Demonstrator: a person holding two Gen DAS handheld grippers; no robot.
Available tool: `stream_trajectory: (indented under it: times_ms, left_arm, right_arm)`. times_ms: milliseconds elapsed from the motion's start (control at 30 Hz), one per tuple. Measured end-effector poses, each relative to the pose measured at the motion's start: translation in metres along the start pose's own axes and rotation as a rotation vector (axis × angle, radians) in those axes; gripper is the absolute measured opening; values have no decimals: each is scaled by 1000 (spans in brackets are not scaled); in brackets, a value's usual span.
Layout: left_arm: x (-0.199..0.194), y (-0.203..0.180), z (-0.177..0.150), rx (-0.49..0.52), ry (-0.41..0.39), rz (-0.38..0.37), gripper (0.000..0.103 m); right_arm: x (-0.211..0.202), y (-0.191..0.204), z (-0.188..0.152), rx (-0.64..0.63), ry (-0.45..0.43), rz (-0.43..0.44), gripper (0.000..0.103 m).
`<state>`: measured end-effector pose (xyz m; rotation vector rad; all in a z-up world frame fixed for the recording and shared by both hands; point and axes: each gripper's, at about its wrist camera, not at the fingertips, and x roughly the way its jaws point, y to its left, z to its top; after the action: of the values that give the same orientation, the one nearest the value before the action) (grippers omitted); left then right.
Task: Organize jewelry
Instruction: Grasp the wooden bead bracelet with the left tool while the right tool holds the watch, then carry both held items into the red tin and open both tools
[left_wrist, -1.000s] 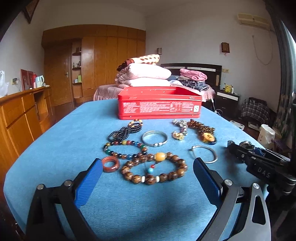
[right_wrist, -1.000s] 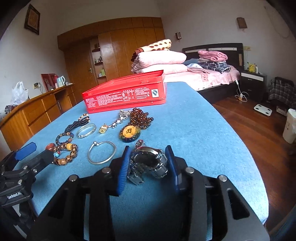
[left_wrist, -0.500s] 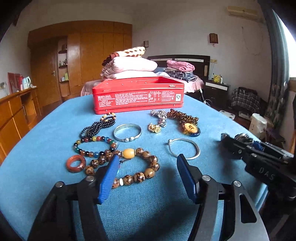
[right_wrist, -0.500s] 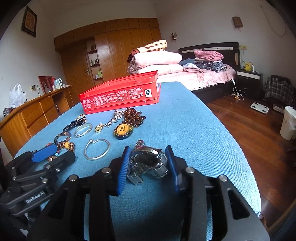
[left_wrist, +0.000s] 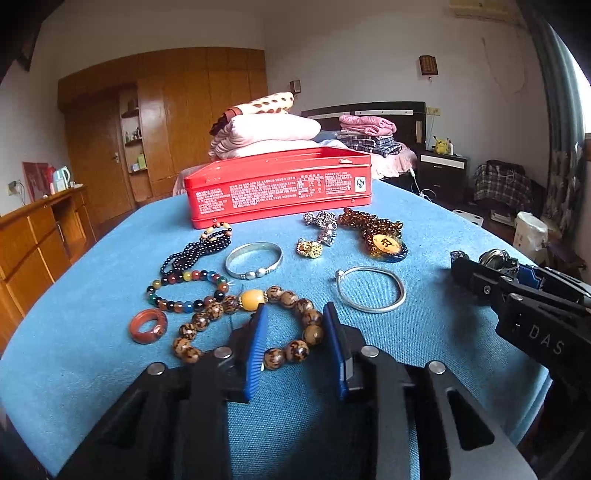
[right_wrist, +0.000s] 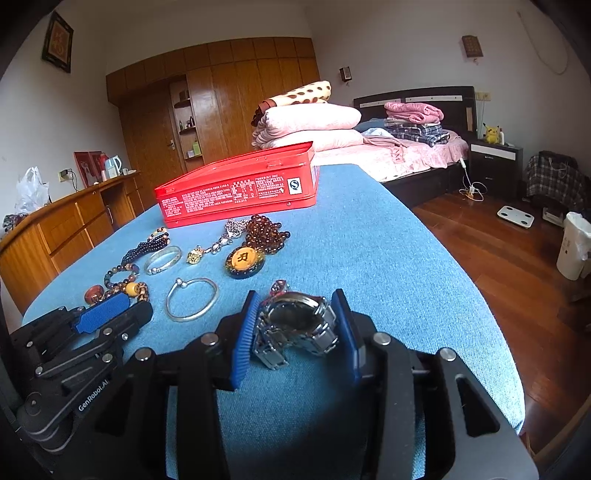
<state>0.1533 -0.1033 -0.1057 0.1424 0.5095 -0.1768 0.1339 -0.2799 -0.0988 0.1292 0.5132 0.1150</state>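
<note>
Left wrist view: the left gripper is closing around the near right arc of the wooden bead bracelet; contact seems not yet made. Right wrist view: the right gripper, easing open, brackets the silver watch on the blue table.
</note>
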Motion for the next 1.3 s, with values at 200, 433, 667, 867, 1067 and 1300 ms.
stream_trajectory:
  times_ms: [200, 433, 667, 867, 1067, 1300]
  left_arm:
    - [-2, 9, 0, -34, -5, -14, 15]
    - [-9, 26, 3, -128, -15, -67, 11]
    - [-24, 34, 13, -156, -76, -72, 11]
    - [-33, 46, 34, -198, -126, -83, 11]
    - [-31, 61, 69, -225, -196, -105, 11]
    - [-5, 77, 131, -233, -276, -111, 11]
  right_arm:
    - [5, 12, -2, -50, -3, -26, 53]
    - [4, 10, 0, -57, 6, -60, 38]
    - [-7, 8, 9, -18, -11, -26, 37]
    - [-17, 13, 32, -31, -62, -1, 37]
    - [-12, 18, 71, -39, -91, 28, 37]
    - [23, 26, 129, -34, -128, 83, 37]
